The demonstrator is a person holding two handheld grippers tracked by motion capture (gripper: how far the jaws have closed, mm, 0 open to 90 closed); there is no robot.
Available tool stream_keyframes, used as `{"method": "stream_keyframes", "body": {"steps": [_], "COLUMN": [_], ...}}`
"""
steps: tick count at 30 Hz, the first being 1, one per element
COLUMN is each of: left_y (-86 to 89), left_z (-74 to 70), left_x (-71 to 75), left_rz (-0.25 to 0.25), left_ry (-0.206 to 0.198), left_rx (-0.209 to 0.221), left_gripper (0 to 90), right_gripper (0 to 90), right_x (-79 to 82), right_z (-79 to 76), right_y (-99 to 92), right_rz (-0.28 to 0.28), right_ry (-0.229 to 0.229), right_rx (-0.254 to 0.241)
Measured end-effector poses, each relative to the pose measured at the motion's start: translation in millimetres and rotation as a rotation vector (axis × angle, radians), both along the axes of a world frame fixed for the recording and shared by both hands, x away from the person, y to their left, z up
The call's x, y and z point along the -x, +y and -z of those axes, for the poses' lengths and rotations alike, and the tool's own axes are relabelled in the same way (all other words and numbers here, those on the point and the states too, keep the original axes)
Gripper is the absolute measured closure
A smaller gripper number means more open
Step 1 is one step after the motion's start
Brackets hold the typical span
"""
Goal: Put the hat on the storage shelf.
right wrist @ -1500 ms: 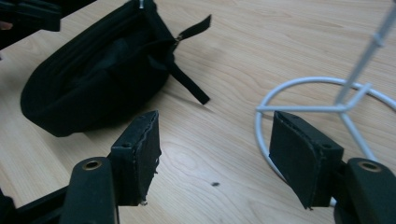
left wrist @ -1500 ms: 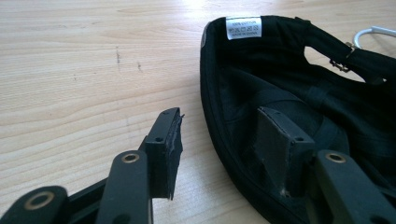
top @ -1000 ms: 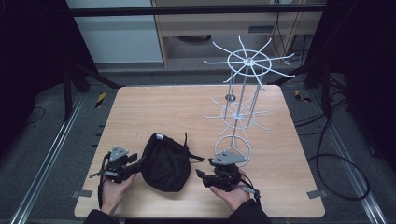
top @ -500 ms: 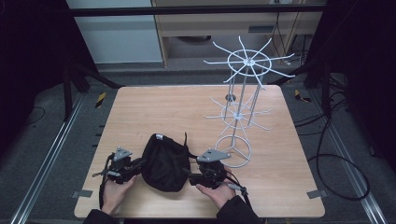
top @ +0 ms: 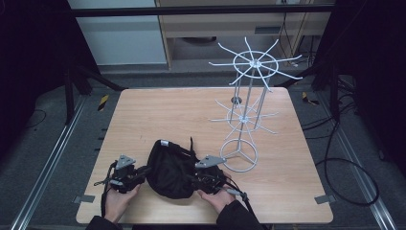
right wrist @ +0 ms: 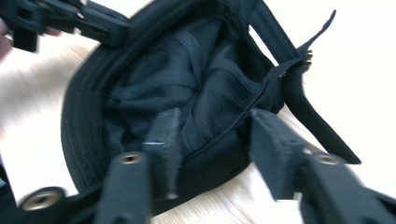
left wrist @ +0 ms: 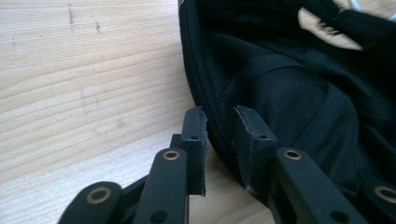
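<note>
A black cap [top: 170, 167] lies upside down on the wooden table [top: 167, 110], near its front edge. At the cap's left side, my left gripper [top: 142, 171] has closed within the last second; its jaws [left wrist: 222, 135] now pinch the cap's rim [left wrist: 289, 93]. My right gripper [top: 194, 179] is at the cap's right side and has just been closing. One of its jaws [right wrist: 217, 140] is inside the cap [right wrist: 187, 93] and the other outside, with the rim between them and a gap still showing. The left gripper [right wrist: 70, 18] appears across the cap.
A white wire display rack [top: 249, 96] with spoked hooks stands on the table's right half. Its ring base [top: 239, 155] lies just beyond my right gripper. Bare wood stretches behind the cap and to the left. Cables trail on the floor to the right.
My right gripper has moved left from the rack's base to the cap's right edge. The left gripper has kept its place at the cap's left edge.
</note>
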State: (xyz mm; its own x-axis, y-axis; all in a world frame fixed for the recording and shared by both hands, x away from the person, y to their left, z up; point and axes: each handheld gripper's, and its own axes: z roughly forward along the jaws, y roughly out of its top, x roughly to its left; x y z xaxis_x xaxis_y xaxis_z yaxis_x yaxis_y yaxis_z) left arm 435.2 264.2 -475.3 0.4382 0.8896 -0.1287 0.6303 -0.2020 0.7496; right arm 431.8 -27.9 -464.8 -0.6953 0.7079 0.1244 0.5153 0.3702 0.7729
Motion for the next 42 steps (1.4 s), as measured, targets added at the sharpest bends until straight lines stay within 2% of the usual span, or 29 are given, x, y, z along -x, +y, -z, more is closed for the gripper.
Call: {"method": "stream_keyframes", "body": {"steps": [1,3,6,10,11,12,13,15,20,21,22,23,26,28,29,31,32,35,36,39,42], "left_y": [-0.2,-1.0,-3.1,-3.0,-2.0,-1.6,-1.3,-2.6,-3.6,-4.2,-4.2,-4.3,-4.9,-5.1,-5.5,-6.1,-6.5,-8.4,-8.4,-13.4,-16.6], "left_z": [-0.5,-0.5,-0.1,-0.4,-0.1,0.3,1.0,3.8,5.0,5.7,5.7,6.0,6.3,6.4,6.4,6.6,6.7,6.8,6.8,7.6,8.0], "left_x": [1.2,2.2,2.3,1.6,0.9,0.6,0.1,-0.9,-1.1,-1.3,-1.3,-1.6,-1.6,-1.6,-1.6,-1.5,-1.5,-1.3,-1.3,-1.6,-1.8], "left_rz": [0.002,0.006,0.015,0.016,0.016,0.015,0.017,0.011,0.000,-0.002,-0.002,0.000,0.000,0.000,0.002,0.004,0.006,0.014,0.014,0.026,0.028], "left_ry": [-0.002,-0.005,-0.018,-0.019,-0.013,-0.004,0.009,0.038,0.056,0.058,0.058,0.062,0.065,0.066,0.070,0.071,0.073,0.079,0.079,0.079,0.073], "left_rx": [0.004,0.007,0.009,0.013,0.015,0.019,0.022,0.004,0.000,-0.009,-0.009,-0.013,-0.018,-0.020,-0.022,-0.020,-0.016,-0.008,-0.008,-0.001,-0.002], "left_gripper": [72.1,69.4,60.2,56.6,56.6,57.8,63.7,66.1,69.7,71.1,71.5,72.0,72.9,73.6,73.8,73.9,74.1,74.3,74.2,74.2,74.2], "right_gripper": [63.3,71.6,74.2,73.8,71.3,63.0,56.4,50.6,48.7,49.9,49.9,52.7,57.4,60.0,66.0,67.7,71.8,76.4,76.4,80.9,82.0], "right_x": [-0.3,-1.7,-4.4,-6.3,-7.0,-7.0,-7.2,-6.0,-4.7,-4.8,-4.8,-6.0,-7.1,-7.0,-7.3,-7.5,-7.4,-5.9,-5.9,-1.6,3.3], "right_z": [0.1,1.0,1.6,2.4,2.6,2.1,1.4,1.5,7.7,11.3,11.3,14.5,16.8,17.2,17.0,16.7,16.1,11.6,11.6,-1.5,-11.6], "right_y": [-0.8,-3.8,-8.2,-12.1,-13.2,-14.3,-15.5,-16.1,-15.0,-14.8,-14.8,-15.7,-16.1,-15.7,-16.0,-16.6,-17.0,-17.0,-17.0,-18.3,-19.1], "right_rz": [0.006,0.016,0.027,0.043,0.049,0.060,0.063,0.062,0.043,0.041,0.041,0.041,0.049,0.057,0.068,0.070,0.081,0.074,0.074,0.050,0.022], "right_ry": [0.003,0.013,0.009,-0.001,0.002,0.007,0.021,0.024,0.045,0.076,0.076,0.102,0.141,0.147,0.146,0.153,0.159,0.118,0.118,0.012,-0.062], "right_rx": [0.011,0.003,0.011,0.010,0.008,0.013,0.010,-0.006,-0.010,-0.006,-0.006,-0.007,-0.005,0.000,0.019,0.019,0.019,0.015,0.015,-0.024,-0.065]}}
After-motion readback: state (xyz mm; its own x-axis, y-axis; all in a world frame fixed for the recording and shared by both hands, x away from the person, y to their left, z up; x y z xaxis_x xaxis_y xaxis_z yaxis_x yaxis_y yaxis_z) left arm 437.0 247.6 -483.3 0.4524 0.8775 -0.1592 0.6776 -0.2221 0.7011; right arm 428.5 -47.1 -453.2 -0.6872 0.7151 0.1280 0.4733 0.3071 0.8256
